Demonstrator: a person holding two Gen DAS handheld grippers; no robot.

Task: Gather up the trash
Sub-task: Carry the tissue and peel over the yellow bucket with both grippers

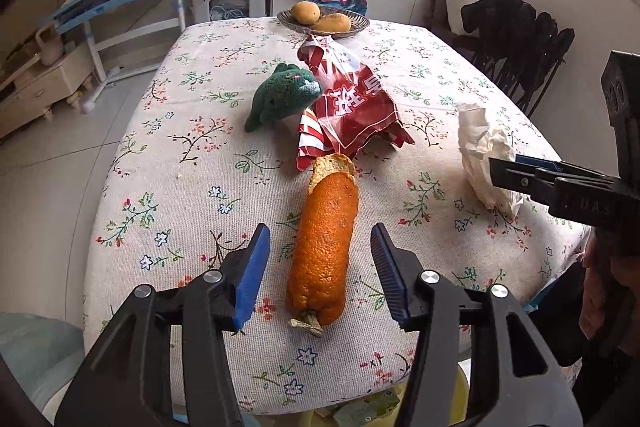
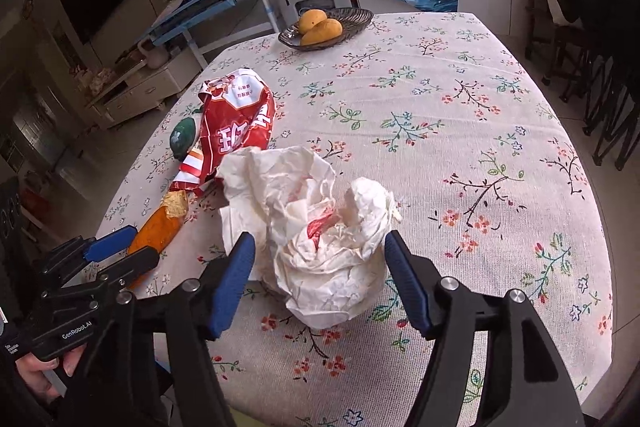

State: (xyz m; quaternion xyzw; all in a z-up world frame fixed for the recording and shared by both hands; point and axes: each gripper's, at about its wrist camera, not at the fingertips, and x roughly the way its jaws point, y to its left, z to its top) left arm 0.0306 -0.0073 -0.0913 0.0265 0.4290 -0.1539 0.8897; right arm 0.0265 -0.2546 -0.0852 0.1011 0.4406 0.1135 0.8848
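- Near the counter's front edge, on the left, the left tongs (image 1: 320, 275) stand apart with blue pads on either side of a long curl of orange citrus peel (image 1: 324, 247); neither pad touches it.
- That peel lies flat on the counter (image 1: 160, 187), which wears a white cloth printed with small flowers, its torn pale end pointing towards the far edge.
- Just beyond the peel's far end sits a crumpled red-and-white plastic snack bag (image 1: 352, 103), with a green knitted soft toy (image 1: 284, 95) touching its left side.
- At the far edge, a dark woven dish (image 1: 348, 29) carries two yellow mangoes (image 1: 306, 12).
- Right of the peel, near the front edge, lies a crumpled white paper tissue with red smears (image 2: 320, 223).
- Around that tissue the right tongs (image 2: 320, 283) stand wide; the blue pads flank it without visibly pressing it.
- A hand (image 2: 44, 367) grips the left tool's handle at the lower left of the right wrist view.
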